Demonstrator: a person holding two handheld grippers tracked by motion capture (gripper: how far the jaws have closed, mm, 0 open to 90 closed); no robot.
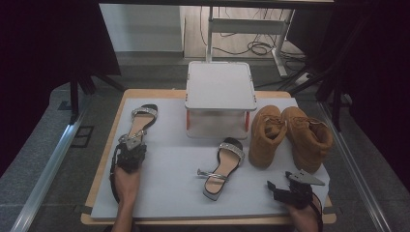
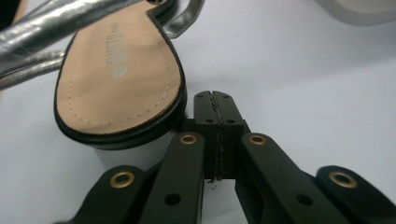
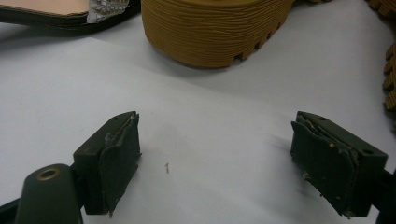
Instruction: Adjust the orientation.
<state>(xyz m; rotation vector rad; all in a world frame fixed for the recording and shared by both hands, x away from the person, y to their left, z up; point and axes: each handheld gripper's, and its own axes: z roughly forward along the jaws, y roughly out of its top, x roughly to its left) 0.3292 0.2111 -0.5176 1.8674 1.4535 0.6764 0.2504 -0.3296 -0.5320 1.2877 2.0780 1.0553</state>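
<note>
Sandal (image 2: 119, 74) heel beside the left gripper (image 2: 215, 109), jaws together — boots (image 1: 290, 135) beyond the right gripper (image 3: 215, 154), jaws apart.

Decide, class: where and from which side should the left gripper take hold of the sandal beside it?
Probably the heel edge of the sandal, approached from the person's side. The heel points toward the left gripper, its sole rim is thin and raised on a block, and the straps sit farther off. The jaws, now shut, must open first.
</note>
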